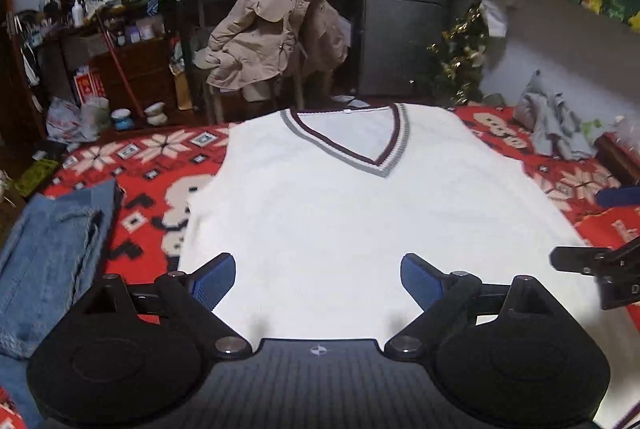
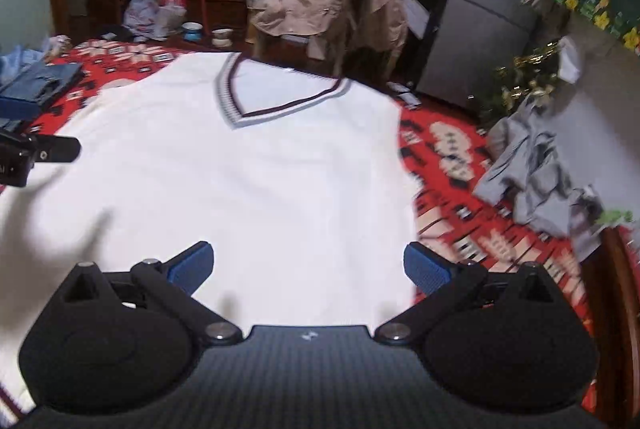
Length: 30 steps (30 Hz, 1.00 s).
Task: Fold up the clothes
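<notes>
Hovering wide open and empty over white vest [image 1: 340,229]: left gripper [image 1: 318,279], right gripper [image 2: 308,267].

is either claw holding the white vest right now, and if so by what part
Nothing is held. The left claw and right claw both stand open above the white vest, which lies flat on the red blanket.

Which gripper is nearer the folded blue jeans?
Left. The left gripper hovers open over the white vest's hem, jeans just beside it. The right gripper, also open, is at the vest's opposite side, near the grey garment.
</notes>
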Motion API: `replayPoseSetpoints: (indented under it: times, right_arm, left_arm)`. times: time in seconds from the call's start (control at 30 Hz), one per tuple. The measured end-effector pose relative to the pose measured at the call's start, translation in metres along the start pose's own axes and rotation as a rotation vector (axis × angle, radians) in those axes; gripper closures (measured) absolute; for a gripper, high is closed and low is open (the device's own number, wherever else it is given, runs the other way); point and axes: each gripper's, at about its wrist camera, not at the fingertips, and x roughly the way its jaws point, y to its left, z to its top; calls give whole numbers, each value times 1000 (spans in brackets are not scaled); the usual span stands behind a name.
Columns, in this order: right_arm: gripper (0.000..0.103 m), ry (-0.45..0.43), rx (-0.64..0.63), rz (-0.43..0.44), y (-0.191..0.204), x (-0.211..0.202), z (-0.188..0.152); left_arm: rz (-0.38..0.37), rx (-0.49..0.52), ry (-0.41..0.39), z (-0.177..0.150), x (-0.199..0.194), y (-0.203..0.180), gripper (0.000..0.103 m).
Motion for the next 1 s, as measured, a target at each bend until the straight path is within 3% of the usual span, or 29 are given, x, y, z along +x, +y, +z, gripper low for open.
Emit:
replayPoseSetpoints:
  times: [0.13,0.2,0.27,0.33,0.37,0.4,0.5,0.63,0.8,0.93,1.0]
  right_arm:
    - [1,-50,92,-4,-9,-6,-8]
    - [4,-48,146,19,-16,-5,-9]
    - [22,-43,211,40,-24,-2,-14]
    - [62,-14,261,45,-30,7,-17]
    - [73,3,275,42,-34,12,-18]
    - [88,18,288,40,-37,17,-19]
    - [90,16,295,34,-47,27,-14]
    - [90,-28,280,45,-56,41,8]
    - [91,-39,318,85,-66,93,50]
    - [93,-18,366,109,-70,150,80]
    - [93,0,425,139,-78,178,89]
  left_arm:
    - [5,-63,44,-1,11,7,13]
    - [-14,-119,71,-1,19,12,21]
    - [-24,-167,101,-2,27,16,32]
    - [-21,-185,129,-1,37,17,51]
    - [-31,-192,139,-1,40,18,66]
    - [-43,-202,151,-1,43,20,75]
    - [-88,-233,160,6,51,28,91]
    - [-107,-250,152,23,71,36,93]
    - [-165,-267,150,58,116,41,95]
    - [-269,-396,196,78,168,55,95]
    - [-282,-427,213,86,191,58,99]
